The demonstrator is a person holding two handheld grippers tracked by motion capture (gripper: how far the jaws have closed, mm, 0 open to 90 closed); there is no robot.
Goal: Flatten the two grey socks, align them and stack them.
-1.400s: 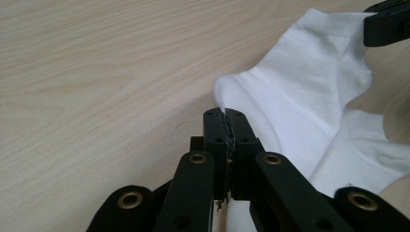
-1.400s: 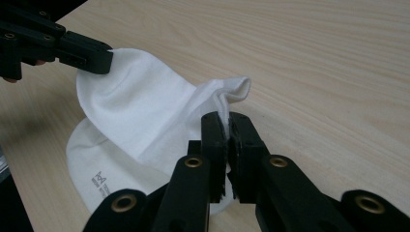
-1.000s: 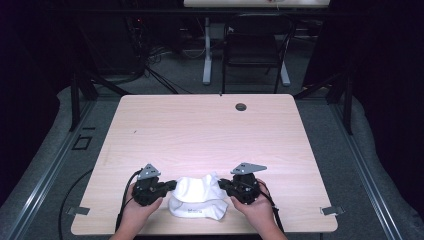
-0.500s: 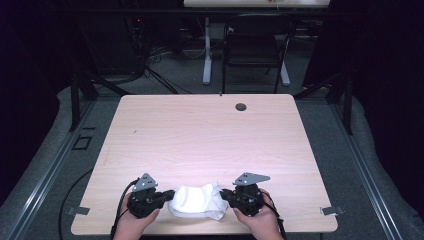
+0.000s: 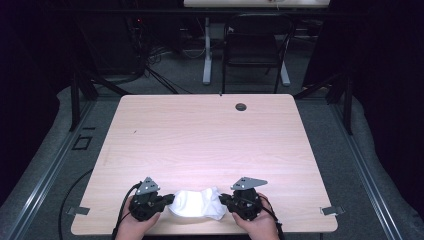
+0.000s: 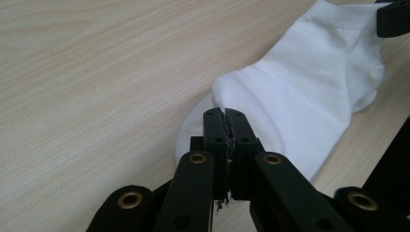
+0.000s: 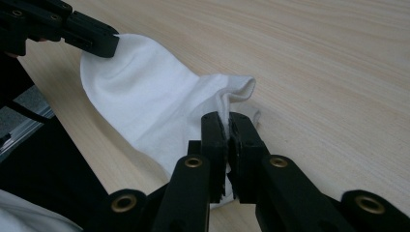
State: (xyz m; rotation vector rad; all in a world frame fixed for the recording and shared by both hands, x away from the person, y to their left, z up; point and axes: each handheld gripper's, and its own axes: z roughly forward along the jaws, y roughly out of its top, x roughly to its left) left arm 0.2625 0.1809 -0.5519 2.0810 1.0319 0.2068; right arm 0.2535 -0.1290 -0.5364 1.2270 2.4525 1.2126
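Since a second ago I have drawn the white sock (image 5: 196, 205) back to the desk's (image 5: 210, 135) near edge. My left hand-held gripper (image 5: 167, 199) pinches its toe, my right hand-held gripper (image 5: 223, 200) its cuff; stretched flat, it looks ready for folding.

no readable text — no labels, no numbers
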